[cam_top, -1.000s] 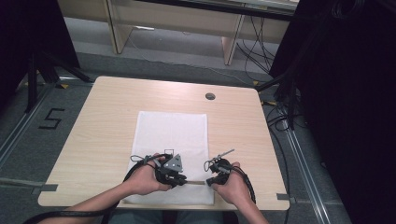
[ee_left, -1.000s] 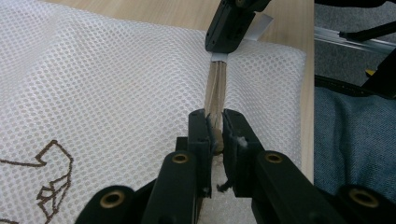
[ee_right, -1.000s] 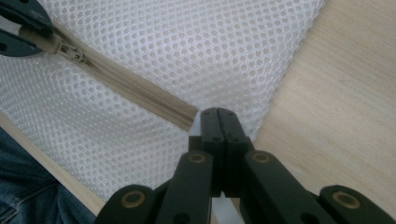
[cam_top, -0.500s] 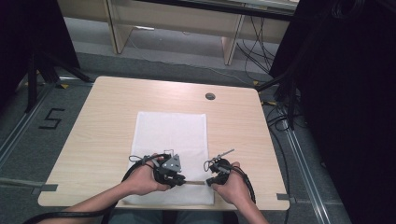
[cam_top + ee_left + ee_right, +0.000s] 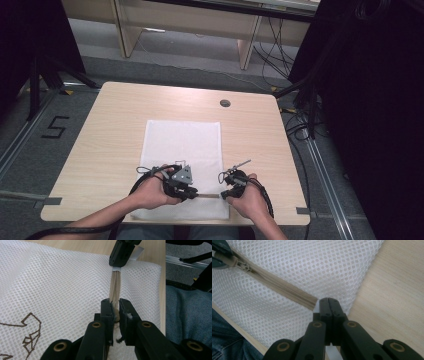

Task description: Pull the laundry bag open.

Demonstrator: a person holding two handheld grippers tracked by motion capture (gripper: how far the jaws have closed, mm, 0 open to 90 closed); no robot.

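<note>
A white mesh laundry bag (image 5: 183,150) lies on the table's (image 5: 110,130) near half. The gripper views reveal its beige zipper (image 5: 284,290). The left gripper (image 5: 115,308) pinches the zipper pull; the right gripper (image 5: 328,301), jaws pressed together, pinches the bag's corner.

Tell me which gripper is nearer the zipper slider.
Left. The left gripper is shut on the pull at the zipper slider; the right gripper pinches the mesh bag at the zipper's far end.
</note>
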